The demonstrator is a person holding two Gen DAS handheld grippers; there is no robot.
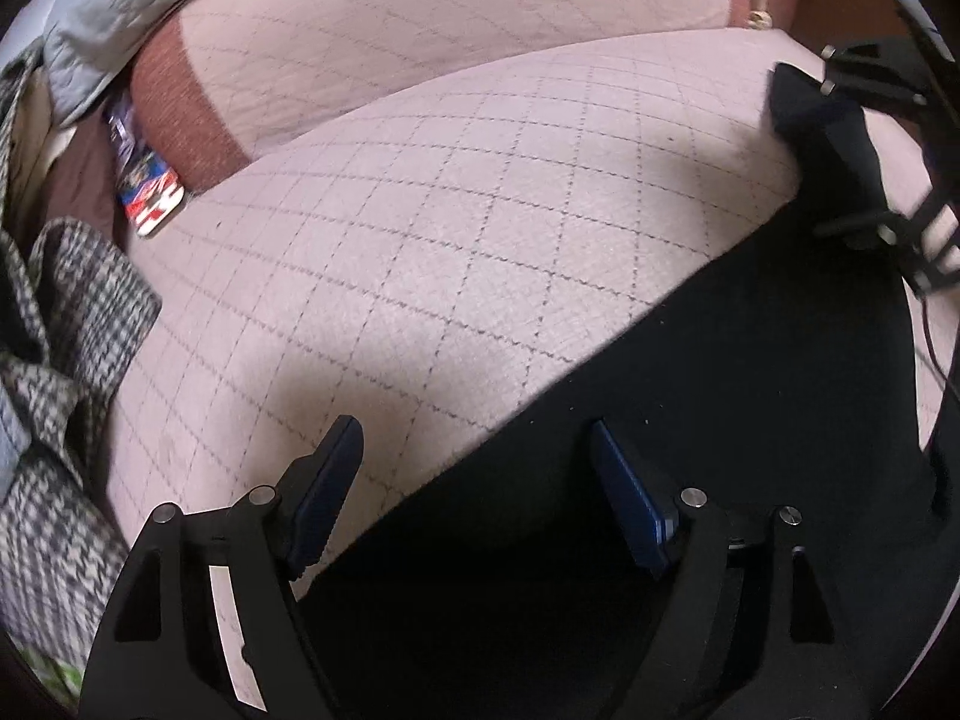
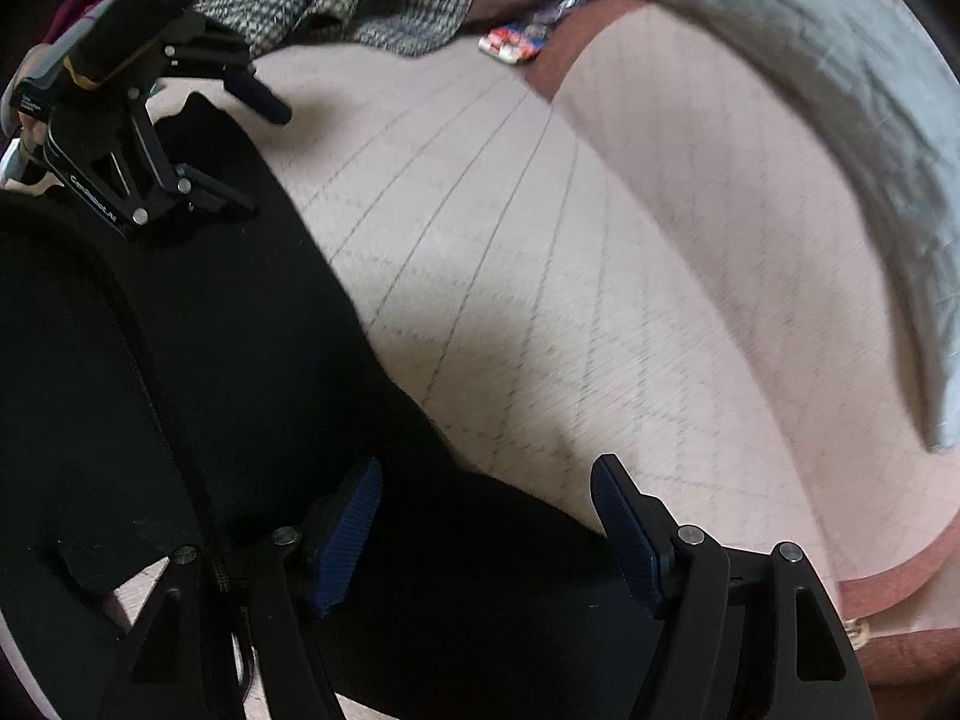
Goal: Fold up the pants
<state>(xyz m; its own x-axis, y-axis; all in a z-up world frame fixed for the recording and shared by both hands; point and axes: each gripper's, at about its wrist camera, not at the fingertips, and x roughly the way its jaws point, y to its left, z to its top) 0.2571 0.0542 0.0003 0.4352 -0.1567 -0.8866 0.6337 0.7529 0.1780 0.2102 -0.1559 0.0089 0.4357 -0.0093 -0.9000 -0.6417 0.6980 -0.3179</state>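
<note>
While spread across pale quilt (image 1: 480, 240), black pants (image 1: 690, 420) beneath both parted tongs.

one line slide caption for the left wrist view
Open left tongs over the edge of black pants on a pink quilt.

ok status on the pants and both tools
Left tool open, empty. Right tool open over black fabric pants, no grip. Quilted pink bed cover unobstructed.

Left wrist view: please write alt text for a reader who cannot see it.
The left gripper hangs open, nothing between its blue pads, over the edge of black pants lying on a pale quilted cover. The right gripper is at the pants' far end, upper right; checked fabric is bunched at the left.
</note>
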